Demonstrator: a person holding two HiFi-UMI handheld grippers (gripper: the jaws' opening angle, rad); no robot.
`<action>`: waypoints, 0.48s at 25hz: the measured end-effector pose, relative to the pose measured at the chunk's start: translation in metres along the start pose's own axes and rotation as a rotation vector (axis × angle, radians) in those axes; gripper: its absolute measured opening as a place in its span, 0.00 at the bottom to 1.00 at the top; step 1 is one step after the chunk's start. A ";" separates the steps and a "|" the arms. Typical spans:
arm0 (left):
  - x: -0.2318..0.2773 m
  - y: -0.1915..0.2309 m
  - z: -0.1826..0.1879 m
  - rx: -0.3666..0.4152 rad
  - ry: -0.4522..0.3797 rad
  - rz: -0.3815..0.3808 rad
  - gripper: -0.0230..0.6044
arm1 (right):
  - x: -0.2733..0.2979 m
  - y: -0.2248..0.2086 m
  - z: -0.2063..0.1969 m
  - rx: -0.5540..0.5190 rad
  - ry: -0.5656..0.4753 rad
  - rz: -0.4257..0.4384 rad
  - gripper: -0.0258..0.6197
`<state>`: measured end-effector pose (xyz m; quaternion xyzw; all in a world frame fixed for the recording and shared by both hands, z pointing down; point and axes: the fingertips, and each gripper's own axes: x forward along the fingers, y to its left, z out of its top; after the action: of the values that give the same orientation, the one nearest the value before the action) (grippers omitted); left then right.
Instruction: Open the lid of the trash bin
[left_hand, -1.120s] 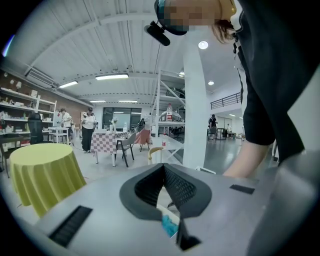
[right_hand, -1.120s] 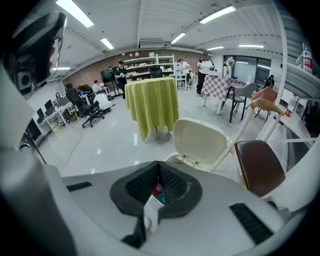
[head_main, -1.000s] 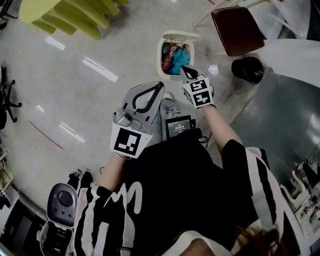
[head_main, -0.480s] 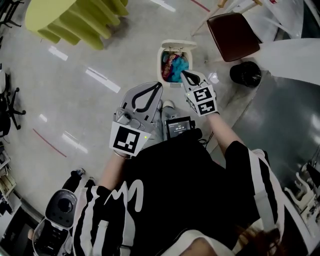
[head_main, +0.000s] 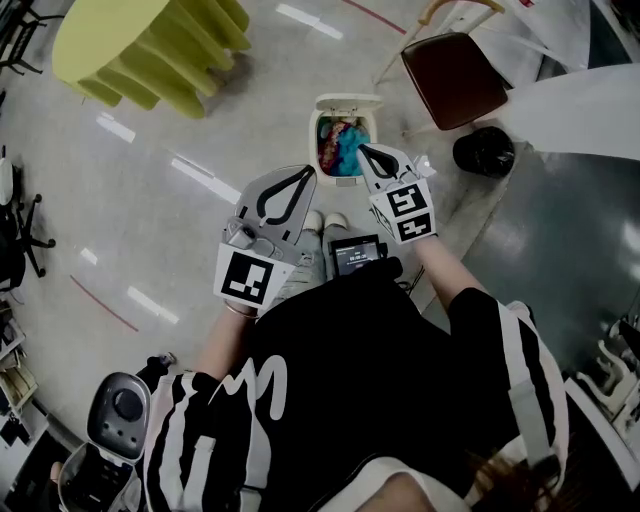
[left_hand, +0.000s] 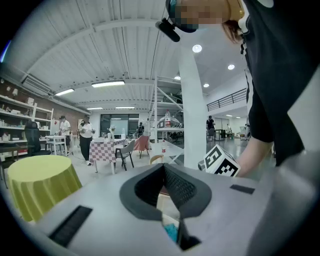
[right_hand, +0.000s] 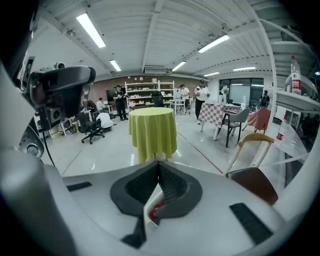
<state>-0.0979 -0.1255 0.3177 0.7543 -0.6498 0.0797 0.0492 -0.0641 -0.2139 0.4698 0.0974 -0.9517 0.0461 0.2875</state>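
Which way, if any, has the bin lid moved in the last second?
No. The lid still stands open at the far edge of the bin; only the view shifted.

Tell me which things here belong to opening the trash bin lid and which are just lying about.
Part of the job:
- trash bin
- its lid, already up
- right gripper, shut and empty
- left gripper, shut and empty

Just lying about:
- brown chair
- yellow-green table
- black round object
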 end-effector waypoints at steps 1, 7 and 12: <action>0.001 0.000 0.002 -0.008 0.001 0.002 0.05 | -0.003 -0.001 0.005 -0.001 -0.009 -0.003 0.06; -0.002 0.001 0.013 0.030 -0.023 -0.012 0.05 | -0.020 0.001 0.027 -0.003 -0.056 -0.014 0.06; 0.001 -0.001 0.021 0.052 -0.039 -0.022 0.05 | -0.037 -0.001 0.045 -0.009 -0.105 -0.024 0.06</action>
<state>-0.0955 -0.1296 0.2975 0.7637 -0.6402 0.0814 0.0178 -0.0580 -0.2159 0.4119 0.1098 -0.9644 0.0334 0.2383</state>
